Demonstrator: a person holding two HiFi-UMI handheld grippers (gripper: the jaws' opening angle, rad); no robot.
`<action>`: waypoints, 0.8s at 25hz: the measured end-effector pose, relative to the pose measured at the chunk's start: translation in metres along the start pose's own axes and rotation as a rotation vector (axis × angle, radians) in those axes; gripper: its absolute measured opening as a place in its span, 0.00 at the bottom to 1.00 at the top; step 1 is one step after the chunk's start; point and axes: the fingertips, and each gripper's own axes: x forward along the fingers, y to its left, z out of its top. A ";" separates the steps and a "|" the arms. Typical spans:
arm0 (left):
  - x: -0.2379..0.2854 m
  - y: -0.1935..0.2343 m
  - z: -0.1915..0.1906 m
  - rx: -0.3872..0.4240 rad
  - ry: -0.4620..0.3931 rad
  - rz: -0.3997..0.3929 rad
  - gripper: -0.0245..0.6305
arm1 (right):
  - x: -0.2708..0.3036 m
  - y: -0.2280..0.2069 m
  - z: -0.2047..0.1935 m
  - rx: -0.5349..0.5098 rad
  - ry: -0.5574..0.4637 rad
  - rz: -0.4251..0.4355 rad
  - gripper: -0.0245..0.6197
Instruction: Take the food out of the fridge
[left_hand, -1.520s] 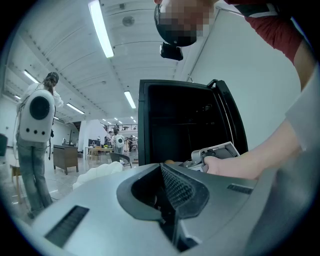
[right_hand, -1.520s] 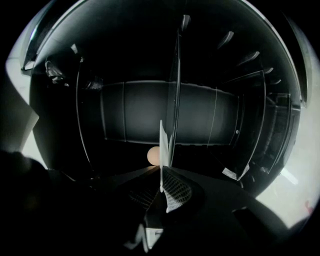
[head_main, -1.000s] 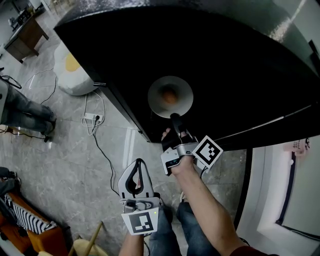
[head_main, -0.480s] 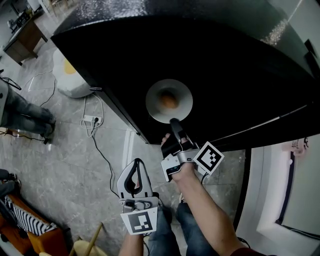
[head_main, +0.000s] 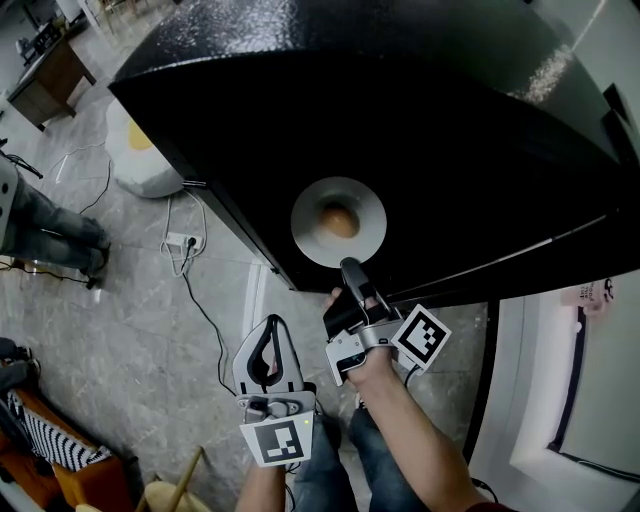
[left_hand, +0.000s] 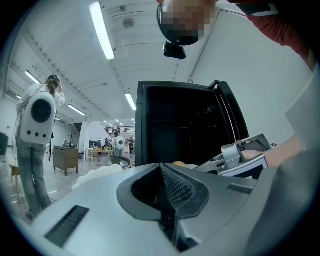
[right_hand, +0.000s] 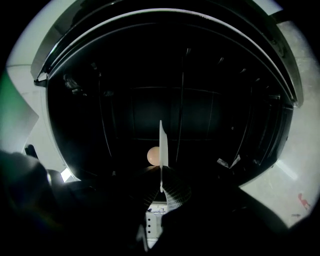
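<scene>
Right tongs (head_main: 348, 268) pinch the plate (head_main: 312, 200) by its near rim.
The food (head_main: 339, 221) sits dead ahead of them; left tongs (head_main: 271, 325) closed, empty, farther back.

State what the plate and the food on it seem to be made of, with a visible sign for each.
Plate: looks like glazed ceramic or melamine; pale, smooth, thin-edged with a soft sheen.
Food: a round, matt, tan-orange lump, perhaps an egg or bun; too small to tell.
</scene>
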 end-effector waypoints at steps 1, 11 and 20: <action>0.000 0.001 0.001 -0.001 -0.002 0.001 0.06 | -0.003 0.001 -0.001 0.003 0.002 -0.001 0.08; 0.003 0.006 0.005 -0.001 -0.008 0.007 0.06 | -0.023 0.008 -0.010 0.049 0.006 -0.027 0.08; 0.012 0.012 0.004 -0.008 -0.001 0.020 0.06 | -0.041 0.011 -0.014 0.052 0.021 -0.053 0.08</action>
